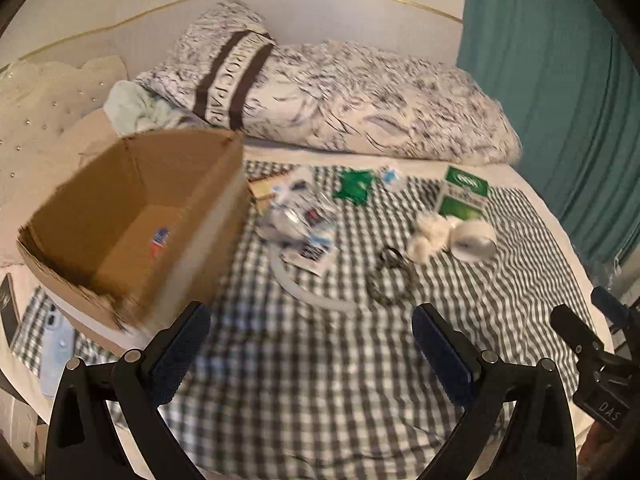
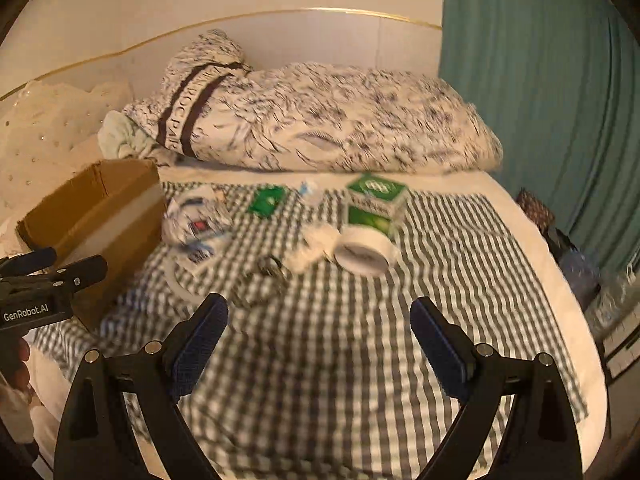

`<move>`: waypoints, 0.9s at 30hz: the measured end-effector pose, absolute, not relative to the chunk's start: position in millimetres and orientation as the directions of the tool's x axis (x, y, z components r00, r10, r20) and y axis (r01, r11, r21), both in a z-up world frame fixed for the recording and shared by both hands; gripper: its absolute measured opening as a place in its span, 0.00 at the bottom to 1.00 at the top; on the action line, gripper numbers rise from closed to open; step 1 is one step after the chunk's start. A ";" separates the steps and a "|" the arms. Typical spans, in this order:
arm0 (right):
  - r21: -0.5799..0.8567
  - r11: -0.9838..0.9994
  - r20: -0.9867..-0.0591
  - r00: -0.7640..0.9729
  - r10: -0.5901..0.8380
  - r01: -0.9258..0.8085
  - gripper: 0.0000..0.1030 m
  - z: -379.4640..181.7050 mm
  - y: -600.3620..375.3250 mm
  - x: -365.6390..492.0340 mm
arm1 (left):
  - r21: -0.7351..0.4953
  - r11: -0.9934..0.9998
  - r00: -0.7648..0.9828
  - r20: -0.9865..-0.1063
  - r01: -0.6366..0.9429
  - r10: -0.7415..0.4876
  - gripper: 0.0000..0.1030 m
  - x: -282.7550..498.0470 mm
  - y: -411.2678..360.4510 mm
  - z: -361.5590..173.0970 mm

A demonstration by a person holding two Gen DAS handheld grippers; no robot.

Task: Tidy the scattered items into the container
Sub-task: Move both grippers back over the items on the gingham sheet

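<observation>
Both the left gripper and right gripper hung wide open, empty; sorting seemingly unstarted. Next: close on the tape roll, mid-cloth, and carry it to the cardboard box at the left edge.

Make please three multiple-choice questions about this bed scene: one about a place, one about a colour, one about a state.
1. Where does the cardboard box stand relative to the scattered items?
A. to their left
B. to their right
C. on top of them

2. What colour is the carton behind the tape roll?
A. red and black
B. green and white
C. plain yellow

3. How are the left gripper and right gripper?
A. both open, holding nothing
B. both shut on an item
C. only the left is shut

Answers: 1 A, the box sits left of the pile in both views. 2 B, green panels show on white. 3 A, wide gaps between the fingers, nothing inside.
</observation>
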State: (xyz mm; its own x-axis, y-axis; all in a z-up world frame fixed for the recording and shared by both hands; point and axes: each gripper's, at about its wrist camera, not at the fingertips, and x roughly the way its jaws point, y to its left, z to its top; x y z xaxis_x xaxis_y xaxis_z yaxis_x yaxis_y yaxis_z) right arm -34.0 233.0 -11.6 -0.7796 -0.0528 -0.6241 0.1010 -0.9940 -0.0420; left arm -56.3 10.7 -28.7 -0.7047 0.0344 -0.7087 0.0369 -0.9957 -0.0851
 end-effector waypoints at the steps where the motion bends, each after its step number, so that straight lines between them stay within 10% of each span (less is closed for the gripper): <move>1: -0.034 -0.995 -0.625 -0.779 -0.056 0.098 0.90 -15.7 237.4 -31.9 | -0.086 -0.996 -0.702 -0.711 0.033 0.038 1.00 -54.9 15.3 -31.8; 27: 0.093 -0.995 -0.692 -0.717 -0.081 0.023 0.90 -88.2 300.6 -145.3 | -0.059 -0.997 -0.617 -0.784 -0.043 0.073 1.00 -152.8 113.9 -137.2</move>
State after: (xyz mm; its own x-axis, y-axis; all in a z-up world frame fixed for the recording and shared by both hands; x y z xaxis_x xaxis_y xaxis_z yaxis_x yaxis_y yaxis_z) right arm -145.3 300.6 -88.2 -0.7170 -0.0813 -0.6923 0.0233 -0.9954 0.0928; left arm -152.8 113.9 -137.2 -0.6170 0.0731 -0.7836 -0.0428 -0.9973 -0.0594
